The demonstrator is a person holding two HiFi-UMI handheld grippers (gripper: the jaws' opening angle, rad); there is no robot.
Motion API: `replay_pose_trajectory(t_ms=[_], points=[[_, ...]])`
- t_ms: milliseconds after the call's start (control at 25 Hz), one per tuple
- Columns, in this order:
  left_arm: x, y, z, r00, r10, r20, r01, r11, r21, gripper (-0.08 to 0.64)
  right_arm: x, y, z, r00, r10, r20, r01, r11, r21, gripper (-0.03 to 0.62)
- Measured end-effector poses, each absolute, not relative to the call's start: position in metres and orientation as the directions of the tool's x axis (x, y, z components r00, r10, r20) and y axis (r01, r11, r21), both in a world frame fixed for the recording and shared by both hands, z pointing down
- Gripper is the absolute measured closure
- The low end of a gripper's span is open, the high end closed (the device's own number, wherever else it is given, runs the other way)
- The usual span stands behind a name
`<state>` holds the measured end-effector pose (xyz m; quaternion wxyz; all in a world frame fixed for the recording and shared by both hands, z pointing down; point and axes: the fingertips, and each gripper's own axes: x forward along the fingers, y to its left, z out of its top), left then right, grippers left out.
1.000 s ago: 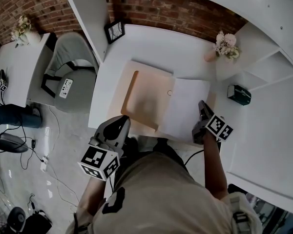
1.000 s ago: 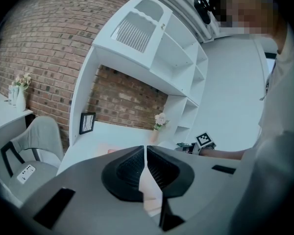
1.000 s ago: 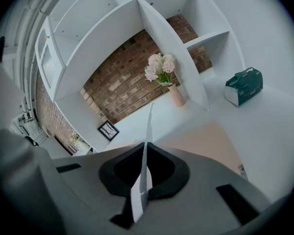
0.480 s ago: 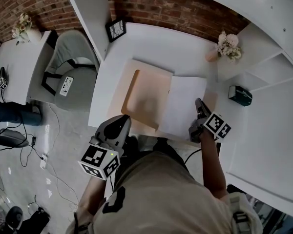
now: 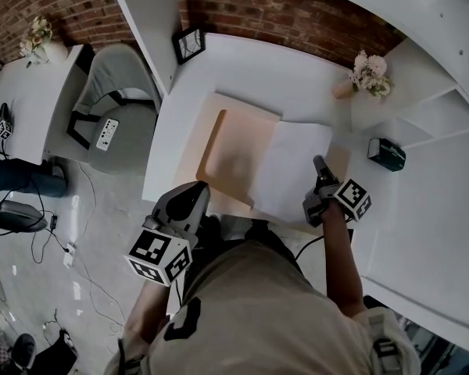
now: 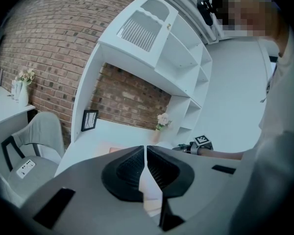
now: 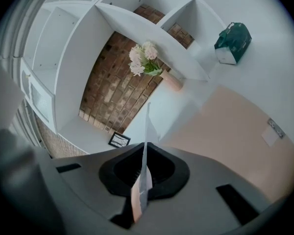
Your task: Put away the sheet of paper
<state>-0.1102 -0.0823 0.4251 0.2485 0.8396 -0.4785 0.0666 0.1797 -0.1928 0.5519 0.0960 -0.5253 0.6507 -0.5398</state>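
Pinching the sheet of paper (image 5: 289,170) at its right edge, your right gripper (image 5: 320,165) fingers clamp it. Your left gripper (image 5: 191,196) fingers meet, empty.

A white sheet of paper (image 5: 291,170) lies spread across the right half of an open tan folder (image 5: 228,153) on the white bench (image 5: 242,69). Its right edge is pinched between the fingers of the right gripper (image 5: 320,165).

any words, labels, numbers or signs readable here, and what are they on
No text here can be read.
green box: any print is too small to read.
label on the folder: too blurred to read.
sheet of paper: no print visible.
marker cube: black-and-white squares, no letters.
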Motion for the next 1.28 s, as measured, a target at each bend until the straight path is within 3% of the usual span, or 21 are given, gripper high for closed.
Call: replay_pose_trajectory(t_ms=[1280], points=[[-0.139, -0.065, 0.421, 0.539, -0.784, 0.308, -0.828, -0.426, 0.365, 0.531, 0.157, -0.180, 0.566, -0.435, -0.767, 0.471, -0.594, -0.149, -0.791, 0.565]])
